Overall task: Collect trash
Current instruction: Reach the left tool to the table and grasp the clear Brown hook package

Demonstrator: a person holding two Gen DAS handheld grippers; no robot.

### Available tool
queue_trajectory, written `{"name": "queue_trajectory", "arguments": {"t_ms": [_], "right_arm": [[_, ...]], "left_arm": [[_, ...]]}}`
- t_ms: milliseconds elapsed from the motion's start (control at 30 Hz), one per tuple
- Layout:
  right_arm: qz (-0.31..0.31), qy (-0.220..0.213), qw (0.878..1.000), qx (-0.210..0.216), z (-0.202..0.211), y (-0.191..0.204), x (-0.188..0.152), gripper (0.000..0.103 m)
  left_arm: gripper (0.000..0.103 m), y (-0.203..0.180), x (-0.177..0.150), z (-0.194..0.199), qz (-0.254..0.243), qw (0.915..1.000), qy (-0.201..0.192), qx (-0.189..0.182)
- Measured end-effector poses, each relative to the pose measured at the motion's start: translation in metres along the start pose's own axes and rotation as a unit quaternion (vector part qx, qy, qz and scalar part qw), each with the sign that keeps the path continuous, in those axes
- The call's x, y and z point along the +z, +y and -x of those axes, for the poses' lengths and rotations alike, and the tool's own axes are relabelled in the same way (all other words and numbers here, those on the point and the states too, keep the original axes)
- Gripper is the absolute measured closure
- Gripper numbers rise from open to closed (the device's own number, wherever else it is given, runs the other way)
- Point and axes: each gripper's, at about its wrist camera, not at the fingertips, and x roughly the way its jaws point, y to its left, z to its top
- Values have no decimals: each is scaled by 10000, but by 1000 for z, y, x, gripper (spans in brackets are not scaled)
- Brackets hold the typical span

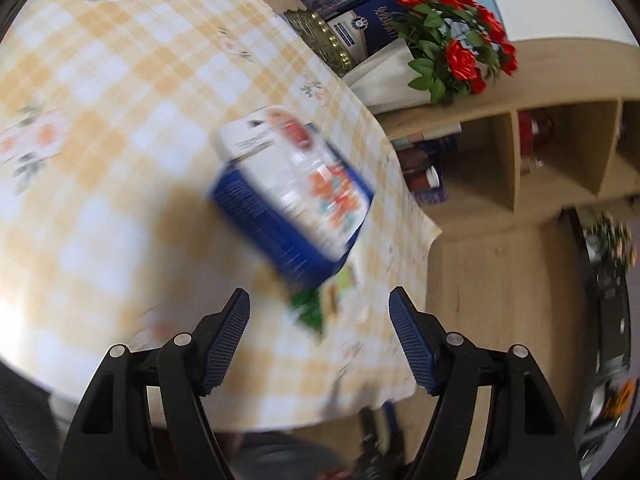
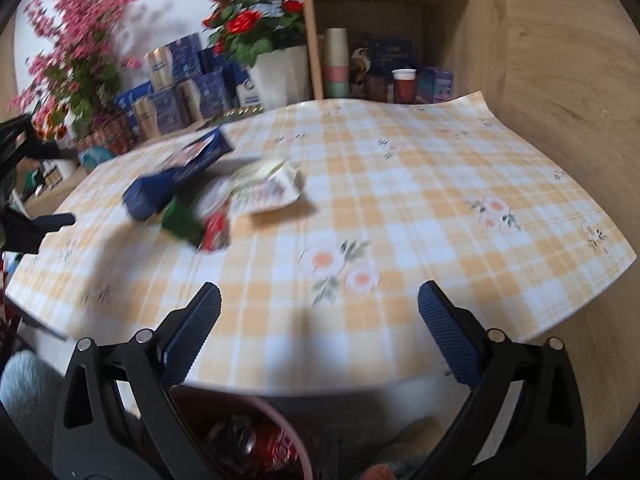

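Left gripper [image 1: 320,344]: jaws apart, nothing between them. Right gripper [image 2: 320,328]: jaws wide, empty. Checked tablecloth [image 2: 400,208] covers table. Blue box [image 1: 292,192] lies near its edge, overlapping green wrapper [image 2: 182,220], red wrapper [image 2: 216,228] and pale crumpled packet [image 2: 272,190].

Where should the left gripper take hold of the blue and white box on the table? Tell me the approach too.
Grip the blue box across its thin blue side walls, coming down from above. It probably lies tilted, propped on the wrappers, so its broad printed face looks too wide. The left gripper is open and empty.
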Motion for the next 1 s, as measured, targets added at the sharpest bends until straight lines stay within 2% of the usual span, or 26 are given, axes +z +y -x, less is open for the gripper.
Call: {"name": "queue_trajectory", "arguments": {"t_ms": [100,267,400,467,600,733,1000], "right_arm": [[-125,-140,9998,42,-6,-11,13,6],[-227,-196,9995,85,-18,-26,27,6],[-266,-281,9992,139,-25,-35,32,6],[-281,-327,9990,145,-28,-37,32,6],[-430,-280,9984,237,-39,-41,29,6],[-527,-274,9978,308,-46,-45,24,6],[-582,-204,9974,367,-54,-53,13,6]], "left_arm": [[33,-18,23,-25,188,9997,-144,108],[33,-18,49,-70,967,9937,-206,518],[33,-29,60,-86,746,9908,-467,1031],[33,-29,62,-90,760,9863,-653,1313],[33,-24,66,-97,905,9797,-775,1613],[33,-28,70,-107,633,9712,-905,2110],[33,-28,82,-116,458,9576,-1170,2594]]}}
